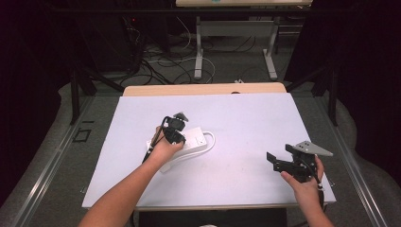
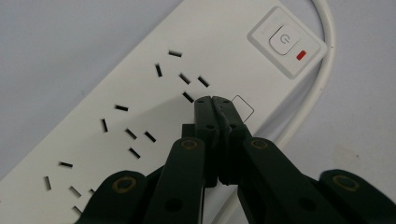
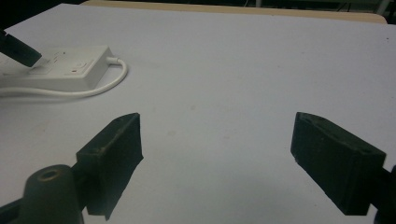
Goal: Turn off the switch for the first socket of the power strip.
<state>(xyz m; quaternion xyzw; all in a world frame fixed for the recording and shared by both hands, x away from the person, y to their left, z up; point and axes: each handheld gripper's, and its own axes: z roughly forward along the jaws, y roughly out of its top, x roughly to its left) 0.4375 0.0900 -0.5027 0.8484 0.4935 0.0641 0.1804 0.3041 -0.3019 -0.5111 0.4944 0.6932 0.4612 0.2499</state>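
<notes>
A white power strip (image 1: 196, 140) lies left of the middle of the white table, its white cable (image 1: 211, 142) looping round its right end. My left gripper (image 1: 176, 138) points down on it. In the left gripper view the jaws (image 2: 213, 100) are shut, tips together, touching the strip's face (image 2: 140, 93) between the socket slots and a small outlined square. The push switch (image 2: 282, 39) and red lamp (image 2: 302, 55) sit beyond. My right gripper (image 1: 279, 156) hovers at the near right, open, nothing between its jaws (image 3: 217, 154). It looks toward the strip (image 3: 70, 70).
The white table sheet (image 1: 246, 118) has bare room in the middle and at the right. A wooden edge (image 1: 203, 89) borders its far side. Beyond stand another table's legs (image 1: 198, 56) and floor cables (image 1: 161, 66). Dark curtains flank both sides.
</notes>
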